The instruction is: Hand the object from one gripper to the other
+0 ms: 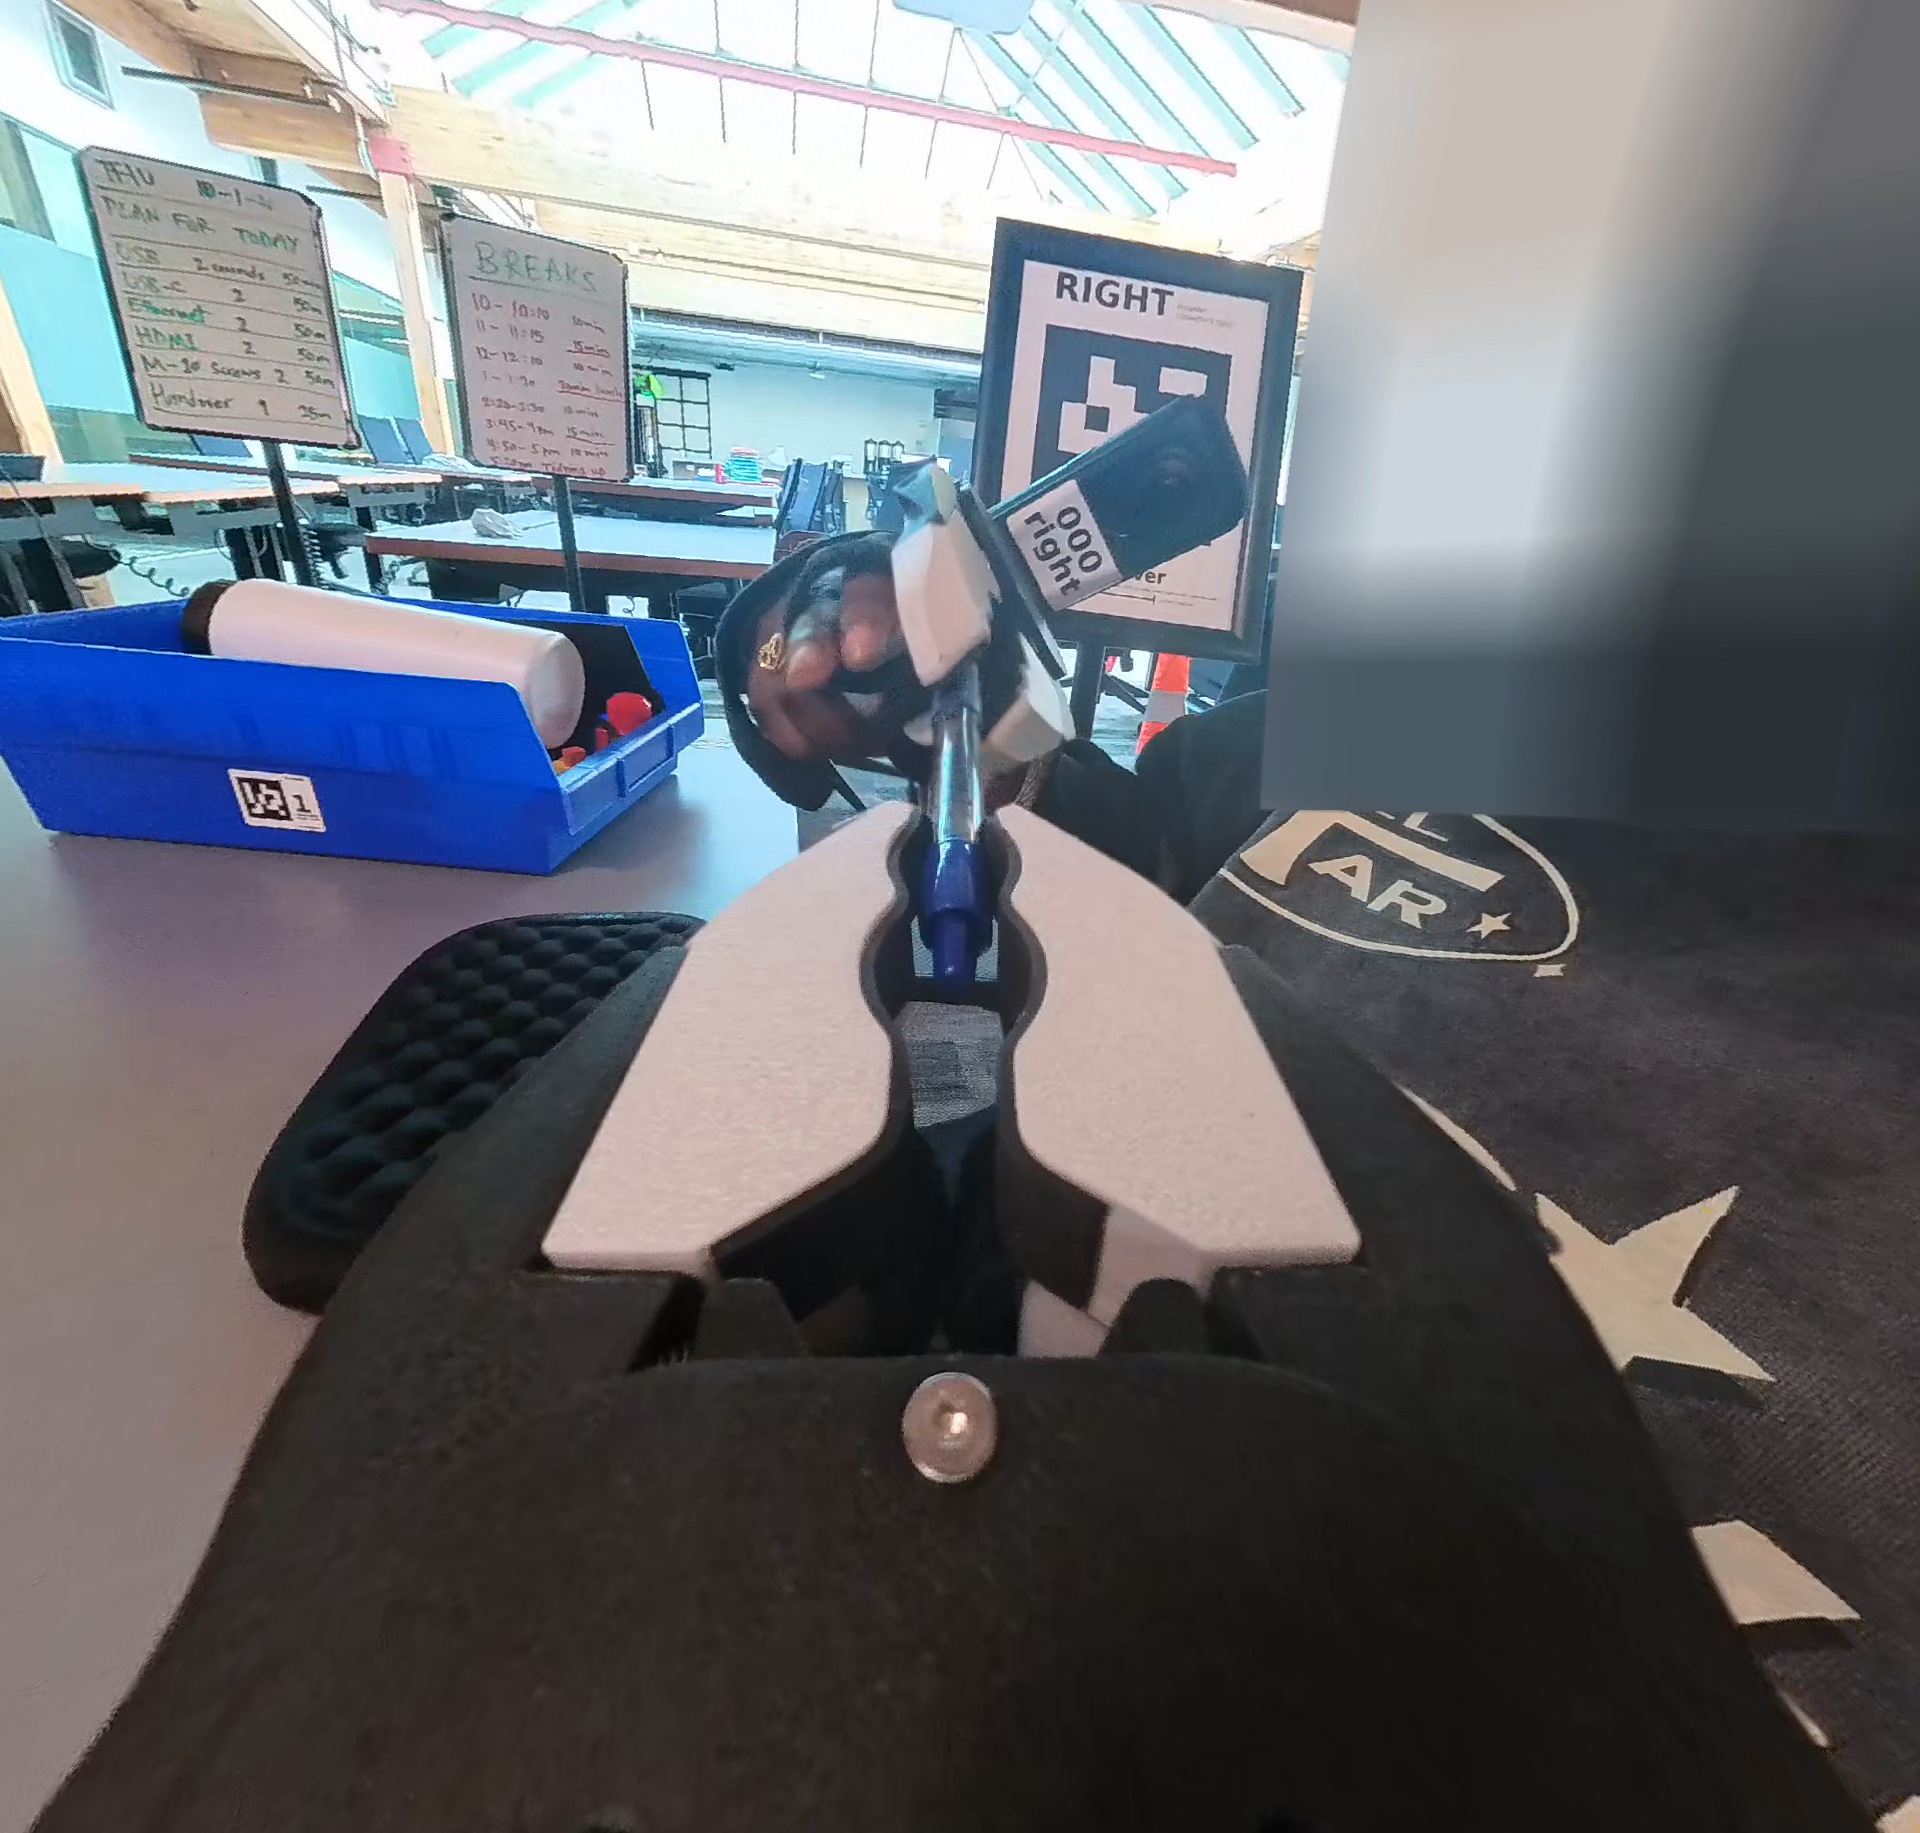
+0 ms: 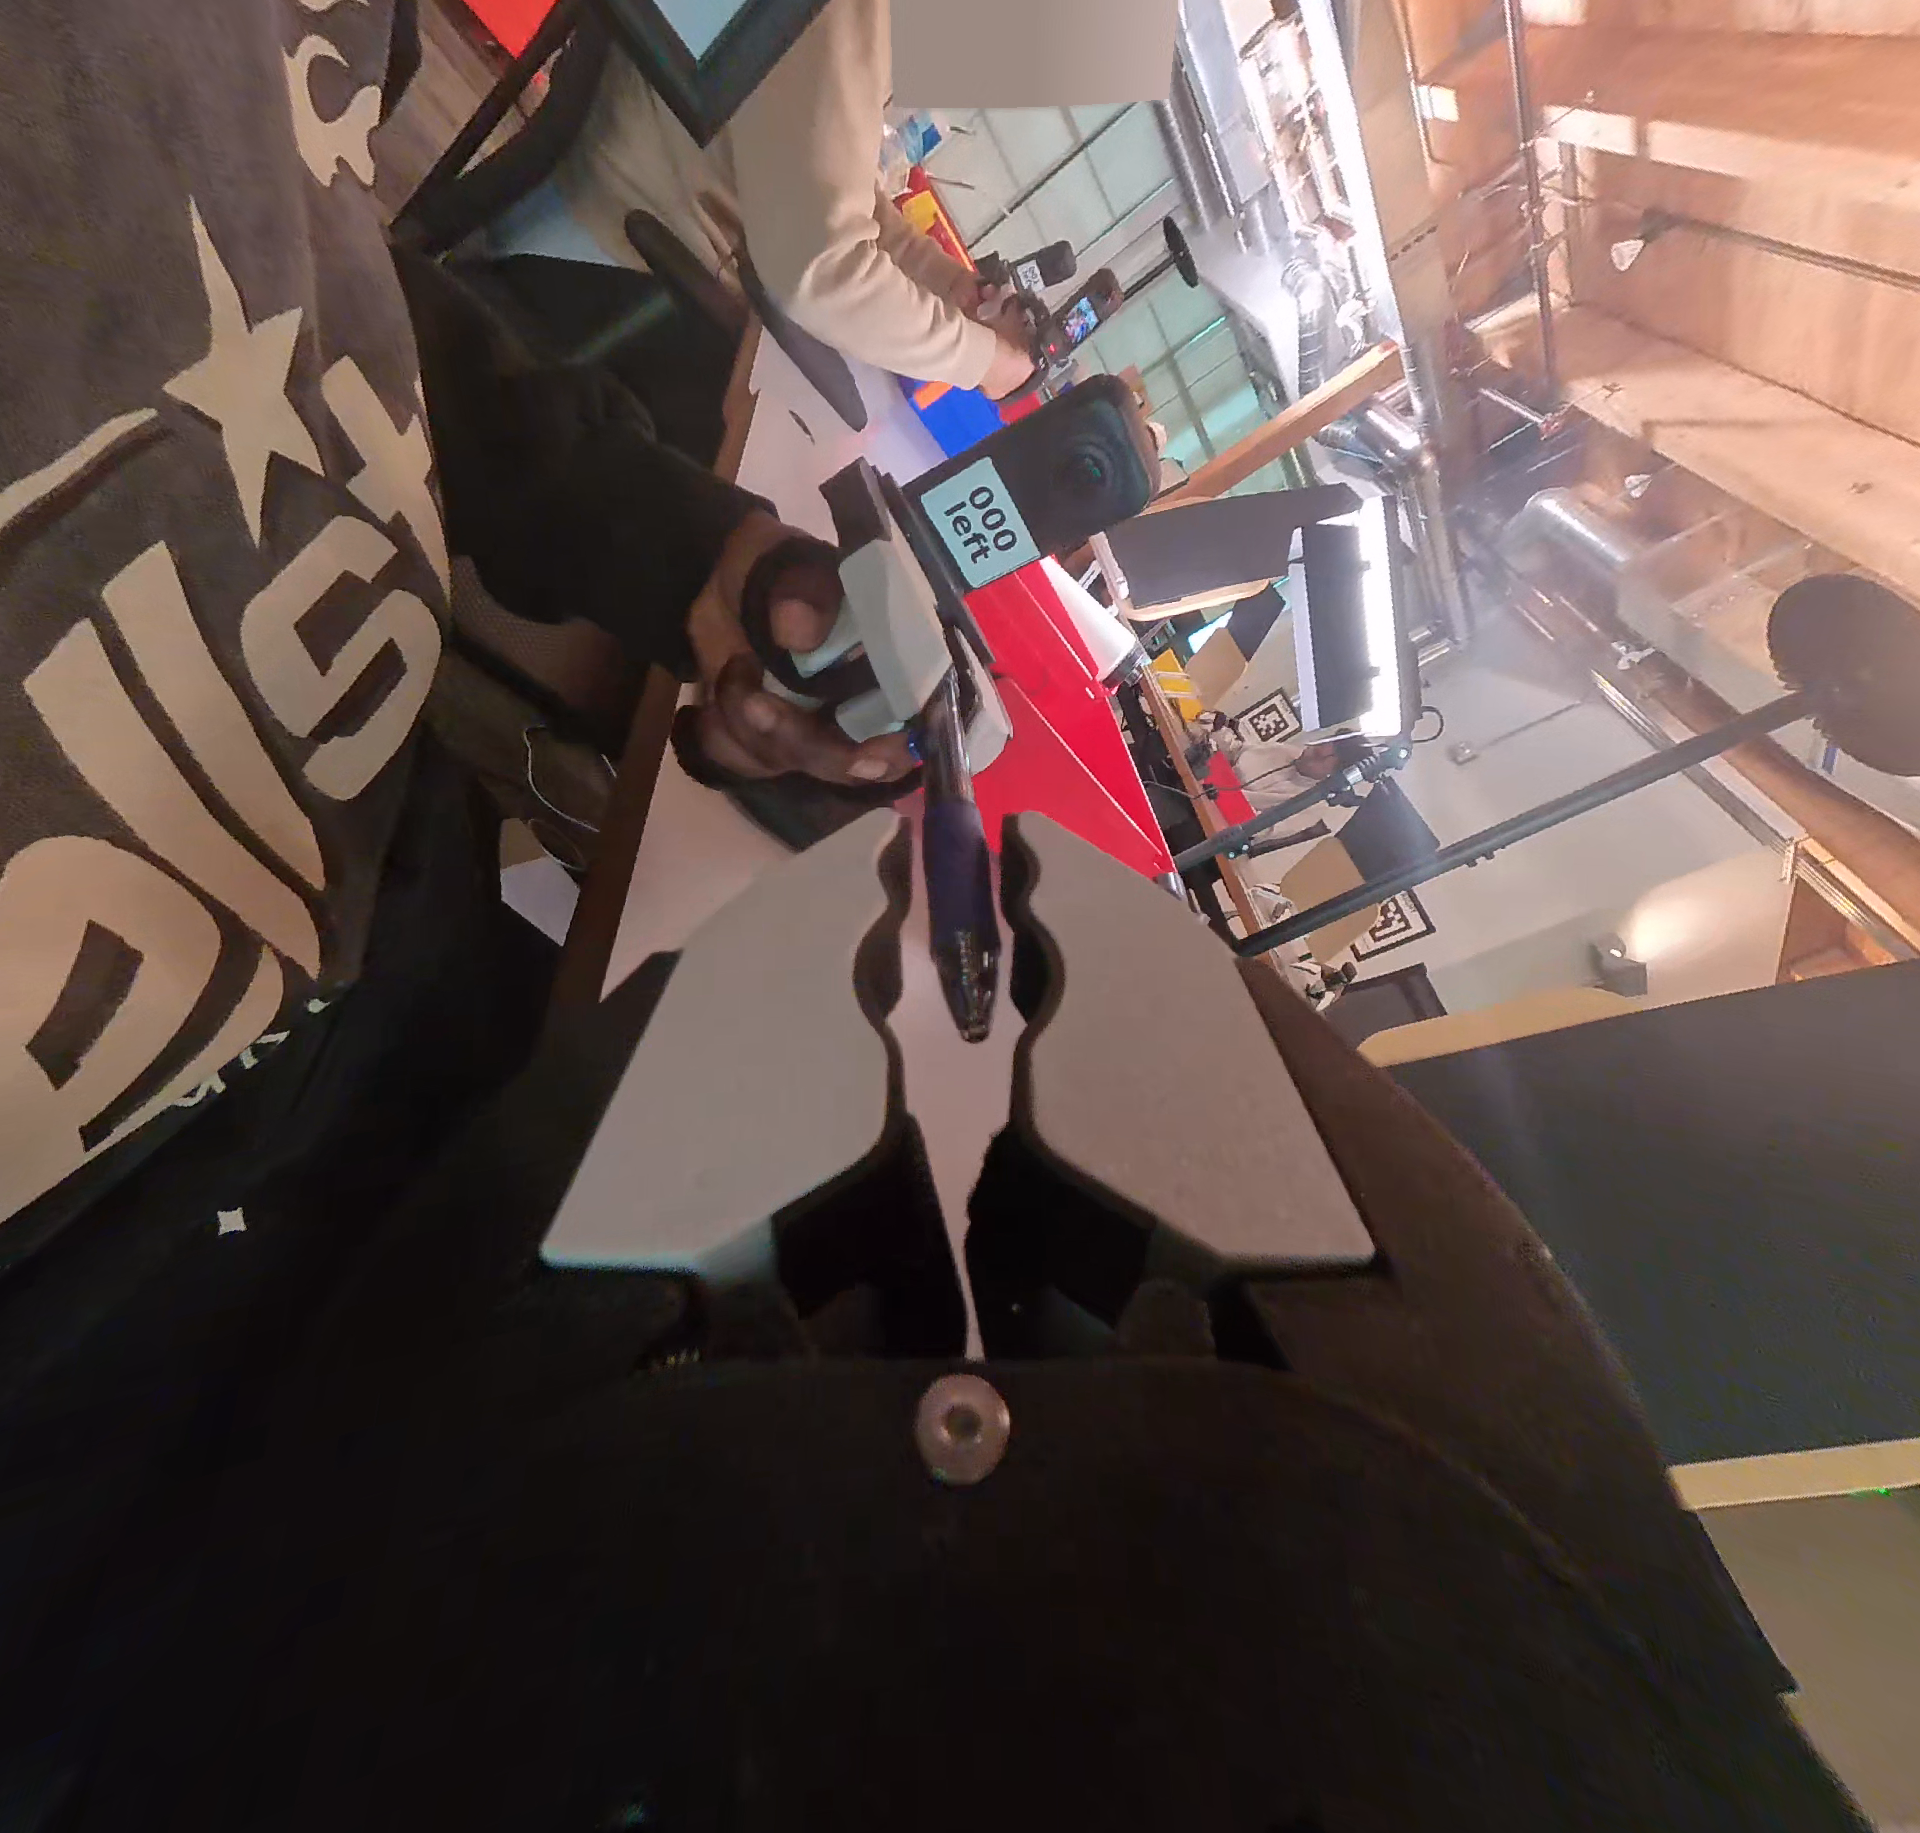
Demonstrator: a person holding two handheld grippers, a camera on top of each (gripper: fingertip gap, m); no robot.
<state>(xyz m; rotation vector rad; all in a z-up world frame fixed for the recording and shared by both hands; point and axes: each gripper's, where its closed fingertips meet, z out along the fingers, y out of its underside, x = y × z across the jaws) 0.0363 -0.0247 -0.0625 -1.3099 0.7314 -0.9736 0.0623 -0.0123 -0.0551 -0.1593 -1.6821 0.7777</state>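
Held in the air between 2 facing grippers for the handover, the blue pen has its capped end pinched in the nearly closed left gripper, while the right gripper brackets its tip, jaws parted, contact unclear.

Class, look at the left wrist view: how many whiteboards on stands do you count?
2. One whiteboard stands at far left behind the blue bin; a second whiteboard stands just right of it, nearer the middle. Others may be hidden behind the blurred patch.
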